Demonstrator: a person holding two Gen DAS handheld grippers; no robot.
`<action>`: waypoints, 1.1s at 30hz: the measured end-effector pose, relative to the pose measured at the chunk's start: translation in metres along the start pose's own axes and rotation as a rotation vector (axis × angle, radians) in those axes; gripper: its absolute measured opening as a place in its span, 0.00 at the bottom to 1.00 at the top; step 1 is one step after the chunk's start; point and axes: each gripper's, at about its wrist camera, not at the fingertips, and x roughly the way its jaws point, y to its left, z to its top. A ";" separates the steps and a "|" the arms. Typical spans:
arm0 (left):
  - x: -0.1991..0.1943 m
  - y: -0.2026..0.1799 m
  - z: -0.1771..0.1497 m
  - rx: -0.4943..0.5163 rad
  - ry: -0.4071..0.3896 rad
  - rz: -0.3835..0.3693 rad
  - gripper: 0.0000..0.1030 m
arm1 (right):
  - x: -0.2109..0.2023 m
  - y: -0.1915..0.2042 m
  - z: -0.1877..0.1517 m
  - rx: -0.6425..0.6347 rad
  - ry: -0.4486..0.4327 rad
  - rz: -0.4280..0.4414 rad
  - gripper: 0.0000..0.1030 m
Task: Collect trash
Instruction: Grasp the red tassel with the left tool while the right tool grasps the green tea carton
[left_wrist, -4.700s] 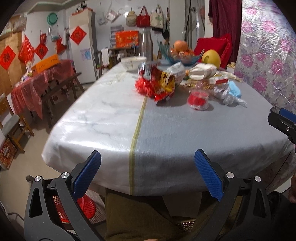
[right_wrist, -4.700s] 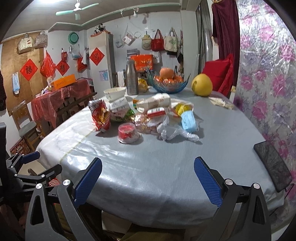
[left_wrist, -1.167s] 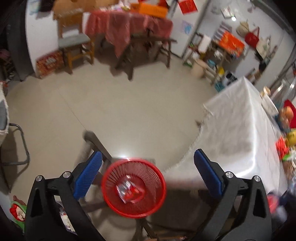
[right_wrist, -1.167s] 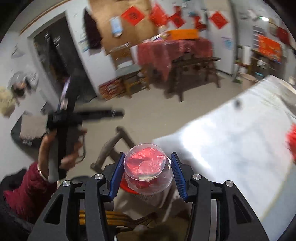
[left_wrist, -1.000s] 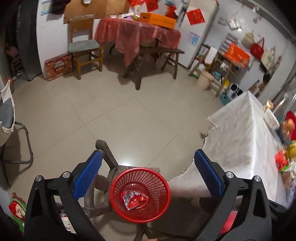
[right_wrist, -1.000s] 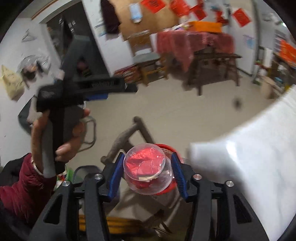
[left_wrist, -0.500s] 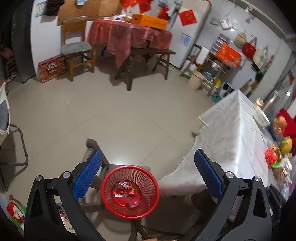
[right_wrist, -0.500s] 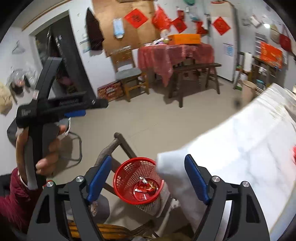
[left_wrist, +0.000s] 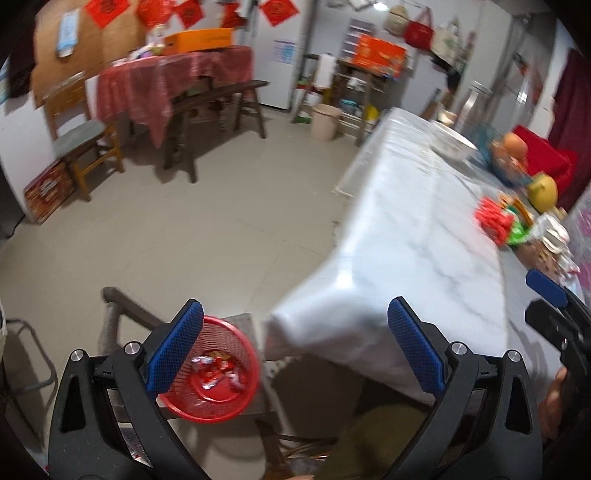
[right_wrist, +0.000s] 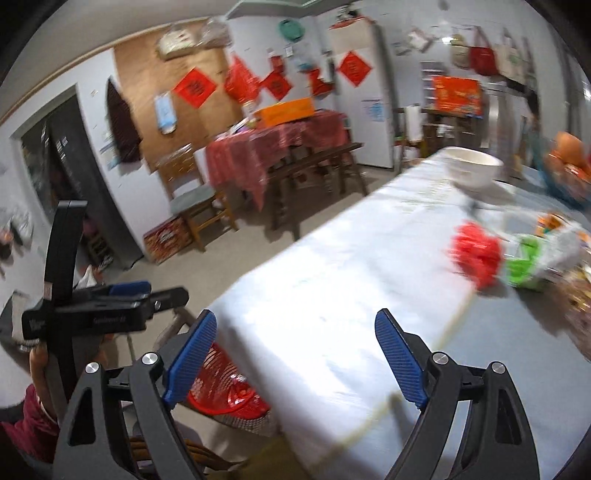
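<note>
While both claws gape wide and empty, right claw (right_wrist: 295, 354) having just been opening, the red mesh basket (left_wrist: 212, 373) sits below the counter (left_wrist: 424, 251) edge. Crumpled red-and-silver wrappers (left_wrist: 216, 369) lie inside it.

Your right gripper (right_wrist: 295, 354) fills the bottom of its own view, its jaws having just been opening, now spread wide with nothing between them. Your left gripper (left_wrist: 295, 349) also stands wide and empty. At the lower left of the right view, your left hand (right_wrist: 38, 373) grips its handle.
</note>
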 end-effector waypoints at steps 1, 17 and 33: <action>0.002 -0.010 0.002 0.015 0.001 -0.012 0.93 | -0.005 -0.009 -0.001 0.015 -0.012 -0.013 0.83; 0.073 -0.185 0.043 0.218 0.061 -0.204 0.93 | -0.066 -0.159 -0.011 0.223 -0.154 -0.233 0.87; 0.148 -0.232 0.089 0.160 0.110 -0.223 0.94 | -0.061 -0.173 -0.006 0.276 -0.149 -0.153 0.88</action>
